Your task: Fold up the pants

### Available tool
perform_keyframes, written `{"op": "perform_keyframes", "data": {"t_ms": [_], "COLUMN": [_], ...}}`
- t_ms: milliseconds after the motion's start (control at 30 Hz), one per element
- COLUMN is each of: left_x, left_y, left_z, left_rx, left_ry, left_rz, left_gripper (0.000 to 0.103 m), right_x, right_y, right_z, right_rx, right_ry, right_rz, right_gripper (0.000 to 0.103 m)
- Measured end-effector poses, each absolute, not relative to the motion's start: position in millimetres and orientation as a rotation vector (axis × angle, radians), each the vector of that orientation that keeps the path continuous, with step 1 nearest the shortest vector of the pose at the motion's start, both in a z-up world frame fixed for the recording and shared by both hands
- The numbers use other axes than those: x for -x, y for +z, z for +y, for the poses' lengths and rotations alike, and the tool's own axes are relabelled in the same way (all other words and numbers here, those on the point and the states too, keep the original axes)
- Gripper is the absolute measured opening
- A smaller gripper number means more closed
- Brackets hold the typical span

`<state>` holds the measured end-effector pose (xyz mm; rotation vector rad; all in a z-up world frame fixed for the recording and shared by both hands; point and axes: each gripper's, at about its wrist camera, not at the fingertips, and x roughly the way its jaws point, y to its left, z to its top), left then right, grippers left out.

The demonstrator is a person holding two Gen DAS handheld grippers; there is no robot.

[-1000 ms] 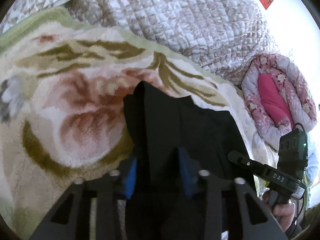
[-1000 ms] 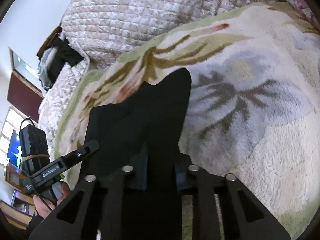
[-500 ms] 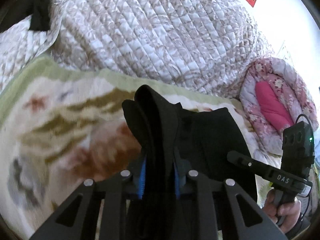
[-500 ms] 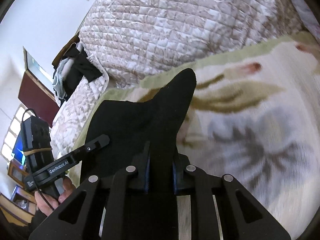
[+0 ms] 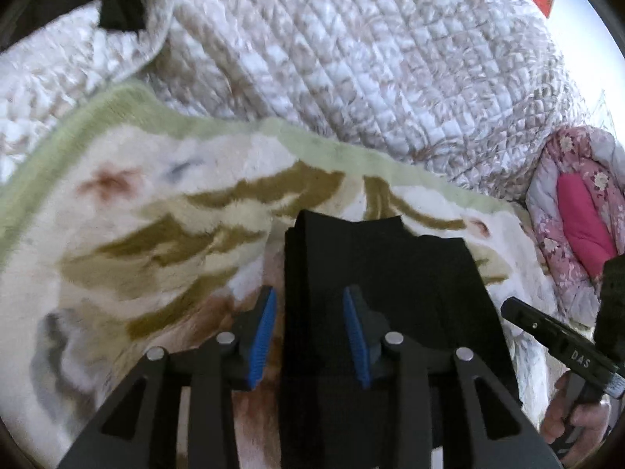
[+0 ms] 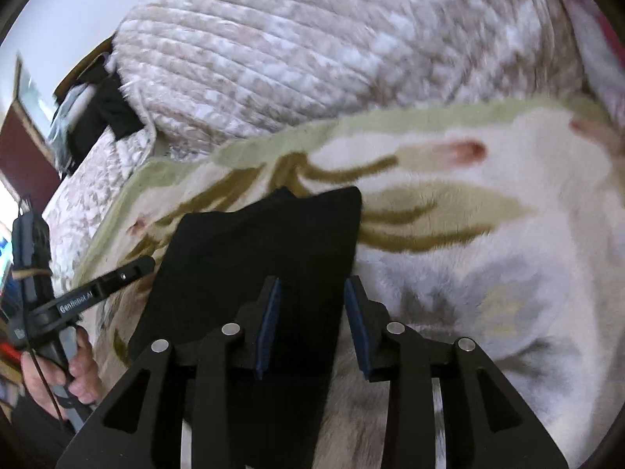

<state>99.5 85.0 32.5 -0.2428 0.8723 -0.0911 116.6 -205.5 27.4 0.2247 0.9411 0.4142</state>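
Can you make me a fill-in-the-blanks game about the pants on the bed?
1. The pants are the colour ____.
2. They lie on a fluffy blanket with a ____ border.
3. Behind the blanket is a big quilted ____.
4. The left gripper has ____ pads, and its jaws are opening around the pants.

Missing words: black; green; comforter; blue
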Motion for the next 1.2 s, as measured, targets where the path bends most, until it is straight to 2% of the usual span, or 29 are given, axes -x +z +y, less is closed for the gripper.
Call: {"op": "perform_keyframes", "data": {"t_ms": [233,300,367,633,1200], "left_x": [-43,-29,-14,16,13], "left_y": [49,48,46,29,2], "left_z": [50,43,39,32,24], "left_rx": [0.085,0.067,0.062,0.079,0.054], "left_ry": [-0.045,-0.038,-0.036,-0.003,0.000], "left_rz": [0.826,0.832,0.831,0.857,0.943], "left_gripper": [0.040,0.040,0.042,0.043,0.043], "right_x": [-58,-38,-25,4,6], "right_y": [52,54,53,32,1], "right_z": [-181,-177,-175,-182,-175], "right_rx": [-0.071,-0.039,-0.015,0.000,0.055], "right_ry": [0.453,0.450,0.441,0.401,0.389], "right_rz": [0.878,0.868,0.860,0.897,0.977], "right_gripper": [0.035,0.043,0.046,0.047,0.047]}}
